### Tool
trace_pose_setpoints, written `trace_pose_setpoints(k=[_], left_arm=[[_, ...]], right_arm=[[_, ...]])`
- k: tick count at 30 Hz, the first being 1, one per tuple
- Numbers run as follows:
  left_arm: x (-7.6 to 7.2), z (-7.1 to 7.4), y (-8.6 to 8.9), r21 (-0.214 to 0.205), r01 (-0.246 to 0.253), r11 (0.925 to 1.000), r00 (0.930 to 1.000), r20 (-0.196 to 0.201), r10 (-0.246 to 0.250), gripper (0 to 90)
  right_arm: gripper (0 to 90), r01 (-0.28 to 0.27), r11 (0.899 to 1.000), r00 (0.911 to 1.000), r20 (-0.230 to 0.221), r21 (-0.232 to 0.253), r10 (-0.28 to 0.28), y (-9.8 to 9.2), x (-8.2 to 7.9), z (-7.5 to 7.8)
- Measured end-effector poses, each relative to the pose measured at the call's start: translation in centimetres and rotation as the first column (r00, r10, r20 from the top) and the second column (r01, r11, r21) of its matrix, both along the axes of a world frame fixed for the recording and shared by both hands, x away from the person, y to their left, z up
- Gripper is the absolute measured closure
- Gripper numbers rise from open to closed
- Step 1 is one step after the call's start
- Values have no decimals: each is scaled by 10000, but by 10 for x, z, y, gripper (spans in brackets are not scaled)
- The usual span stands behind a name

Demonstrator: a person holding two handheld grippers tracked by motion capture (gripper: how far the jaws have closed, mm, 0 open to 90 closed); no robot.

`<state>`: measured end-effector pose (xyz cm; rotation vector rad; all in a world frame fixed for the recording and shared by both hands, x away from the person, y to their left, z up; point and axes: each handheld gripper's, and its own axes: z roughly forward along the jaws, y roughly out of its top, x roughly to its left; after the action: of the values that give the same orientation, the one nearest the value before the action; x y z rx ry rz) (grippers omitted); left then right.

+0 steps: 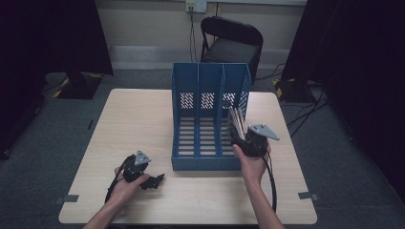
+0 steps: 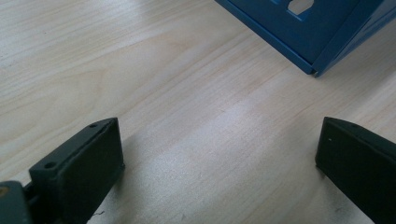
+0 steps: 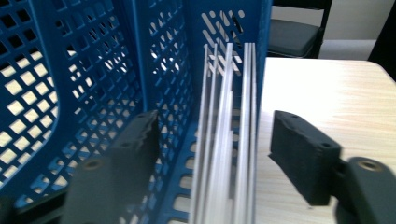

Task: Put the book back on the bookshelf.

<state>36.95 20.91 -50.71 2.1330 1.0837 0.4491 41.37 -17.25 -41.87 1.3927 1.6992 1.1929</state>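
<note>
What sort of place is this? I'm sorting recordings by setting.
Probably a lab or studio set up for recording, not a working office: a lone wooden table with a blue file rack, black curtains at both sides, cables across grey carpet.

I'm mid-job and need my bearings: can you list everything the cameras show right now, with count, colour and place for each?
File rack: one, blue, three compartments, standing mid-table.
Thin folders: a small stack, count unclear, whitish-grey, upright in the rack's right-hand compartment, between the right gripper's jaws with a gap on each side.
Table: one, light wood, under it all.
Folding chair: one, black, behind the table.
Tape marks: two grey strips at the table's near corners.
Wall socket: one, pale, on the back wall, cable hanging.
Left gripper: black, jaws open, resting on the table left of the rack.
Right gripper: black, jaws open, at the rack's right front.
</note>
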Motion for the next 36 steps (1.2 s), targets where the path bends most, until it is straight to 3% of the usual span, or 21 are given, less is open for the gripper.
trace_pose_setpoints(k=[3,10,15,18,20,26,28,29,36], left_arm=[[0,0,0,2,4,10000,10000,1,-4,3],[0,0,0,21,15,10000,10000,10,-15,3],[0,0,0,5,5,10000,10000,1,-5,3],[0,0,0,-5,3,10000,10000,-5,-3,3],[0,0,0,-7,-1,10000,10000,-2,1,3],[0,0,0,-4,0,10000,10000,0,0,3],[0,0,0,-2,0,10000,10000,-1,0,3],[0,0,0,-1,-1,10000,10000,-1,1,3],[0,0,0,0,2,10000,10000,-2,-2,3]], right_arm=[[222,-490,9988,9988,-44,91,490,-4,0,3],[190,-1060,9940,9943,128,278,1057,-7,-5,8],[143,-1461,9872,9892,-3,633,1464,-13,-9,12],[137,-1624,9854,9863,-209,507,1636,-15,-12,14],[137,-1936,9775,9801,-289,842,1966,-19,-16,15],[137,-1942,9778,9790,-474,785,1982,-27,-26,20],[137,-1955,9788,9778,-644,609,1993,-28,-30,21],[137,-1868,9820,9807,-536,271,1880,-30,-37,21],[138,-2029,9790,9763,-731,178,2037,-39,-51,16]])
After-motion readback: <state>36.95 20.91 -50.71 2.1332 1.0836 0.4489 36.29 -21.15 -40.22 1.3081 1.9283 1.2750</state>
